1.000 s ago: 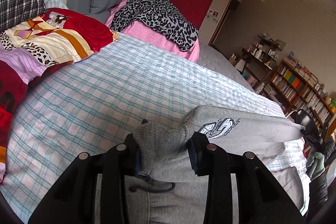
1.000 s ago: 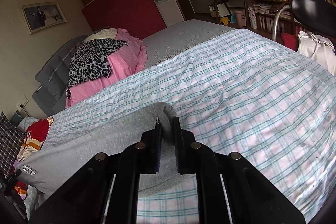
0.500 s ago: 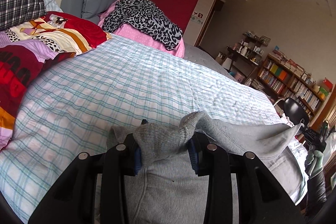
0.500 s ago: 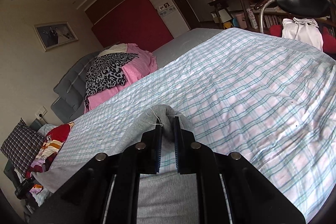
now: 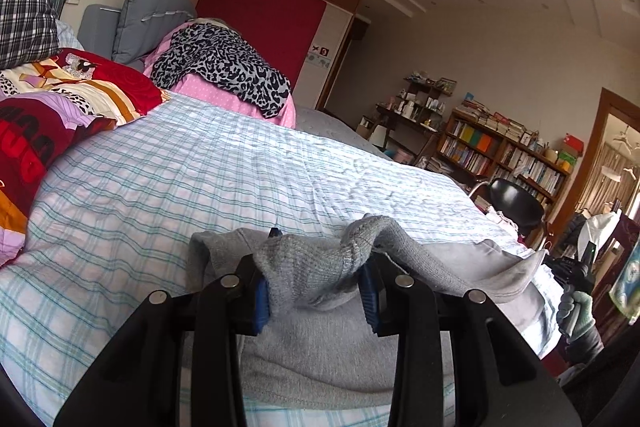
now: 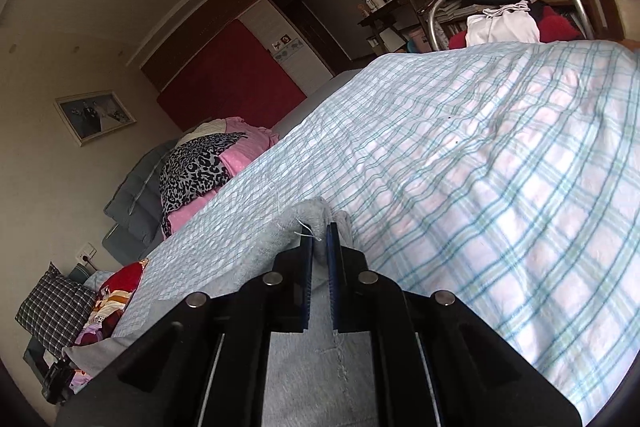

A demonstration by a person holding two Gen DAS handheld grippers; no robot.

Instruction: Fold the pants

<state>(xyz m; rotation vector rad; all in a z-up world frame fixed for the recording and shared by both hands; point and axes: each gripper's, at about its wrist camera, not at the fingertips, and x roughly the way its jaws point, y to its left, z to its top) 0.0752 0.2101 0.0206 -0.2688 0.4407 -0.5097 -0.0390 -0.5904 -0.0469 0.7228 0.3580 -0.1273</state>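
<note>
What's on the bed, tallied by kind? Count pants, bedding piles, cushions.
Grey pants: 1
Plaid sheet: 1
Bedding piles, pink with leopard print, red patterned: 2
Cushions, checked, grey: 2
Total: 6

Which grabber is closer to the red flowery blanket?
Left. The left gripper, clamped on the grey pants, is near the red blanket at the bed's left side. The right gripper pinches the pants farther along, the blanket well off.
</note>
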